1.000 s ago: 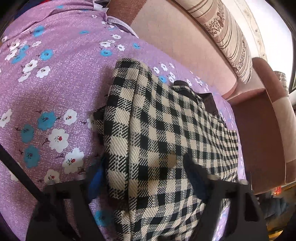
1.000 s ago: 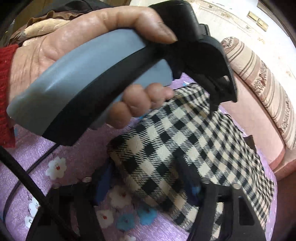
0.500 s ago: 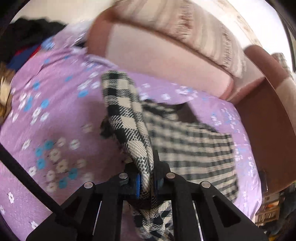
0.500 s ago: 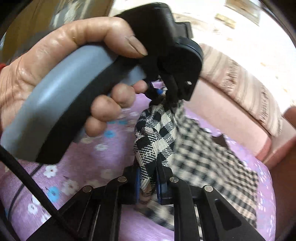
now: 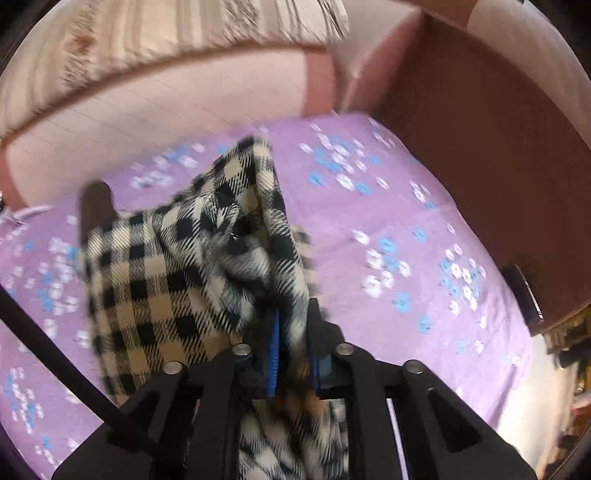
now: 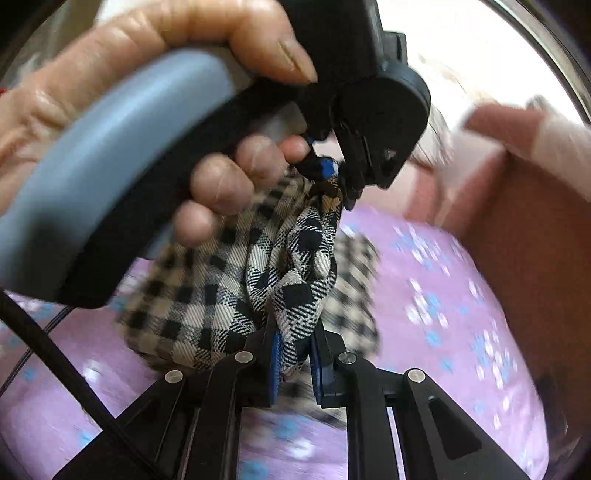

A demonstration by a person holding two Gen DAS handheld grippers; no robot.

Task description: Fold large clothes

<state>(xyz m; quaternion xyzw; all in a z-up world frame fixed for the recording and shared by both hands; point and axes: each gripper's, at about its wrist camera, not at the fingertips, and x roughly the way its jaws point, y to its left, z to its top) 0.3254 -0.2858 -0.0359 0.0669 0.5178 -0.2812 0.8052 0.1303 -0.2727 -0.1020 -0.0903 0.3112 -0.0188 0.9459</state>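
**Holding the cloth up with both claws**

Gripping a grey and black handle, the left hand [image 6: 155, 122] fills the top of the right wrist view. Its thumb lies on top and its fingers curl underneath. The left claw [image 6: 334, 177] points down and to the right, pinched tight on a bunch of the checked cloth [image 5: 177, 266]. The right claw [image 6: 295, 358] sits low in its own view, clamped on another fold of the same cloth.

Under it all lies a purple sheet [image 5: 388, 229] with small white and blue flowers. A pink sofa back [image 5: 166, 122] runs behind it, with a striped cushion [image 5: 177, 33] on top. A brown armrest [image 5: 480, 140] stands at the right.

Part of the cloth is lifted off the sheet, hanging between the two claws in loose folds. In the left wrist view, one corner sticks up ahead of the left claw [image 5: 293, 350]. The pictures are blurry.
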